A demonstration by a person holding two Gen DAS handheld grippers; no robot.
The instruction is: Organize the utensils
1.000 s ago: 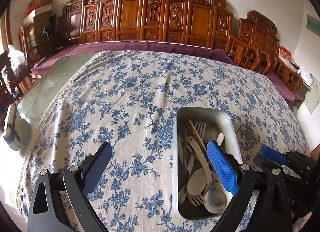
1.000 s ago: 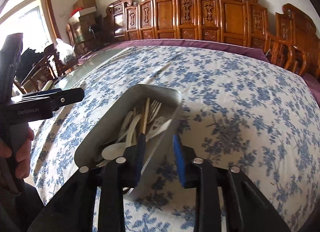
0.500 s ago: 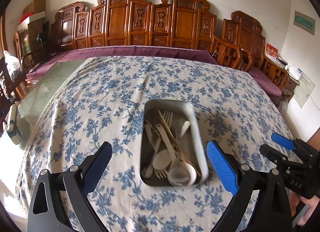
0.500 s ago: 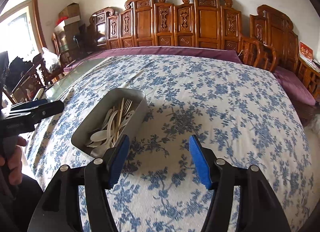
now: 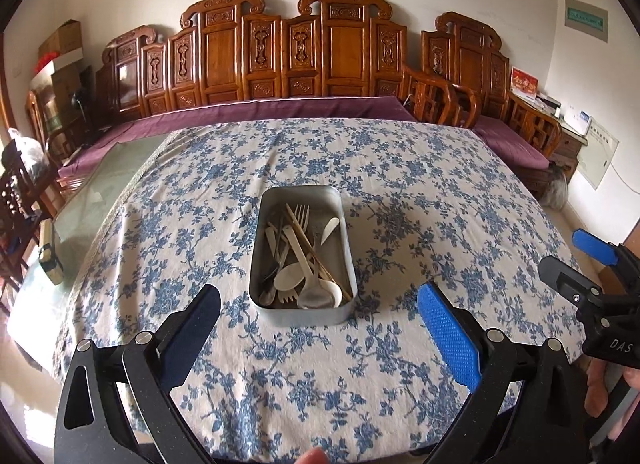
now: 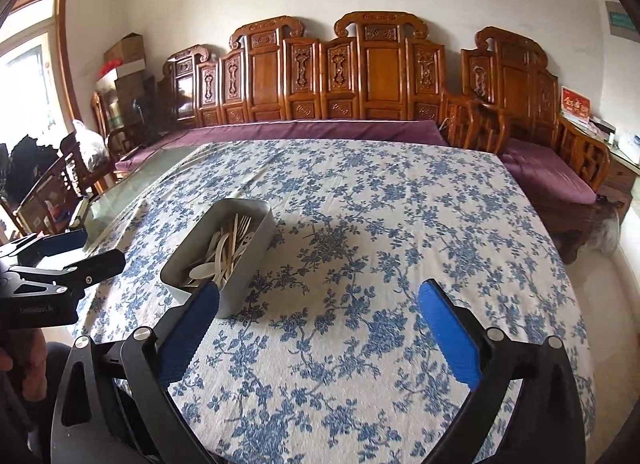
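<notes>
We see a metal tray [image 5: 303, 314] resting on the blue-flowered tablecloth [image 5: 400, 183], its wooden forks, spoons and chopsticks [image 5: 304, 260] heaped inside it. Our left gripper [image 5: 318, 328] hangs above the near edge of the cloth with its jaws spread wide and nothing between them, the tray lying just beyond its fingertips. Our right gripper [image 6: 318, 328] has just been opening and now stands spread and bare, the tray lying ahead to its left, apart from its pads.
</notes>
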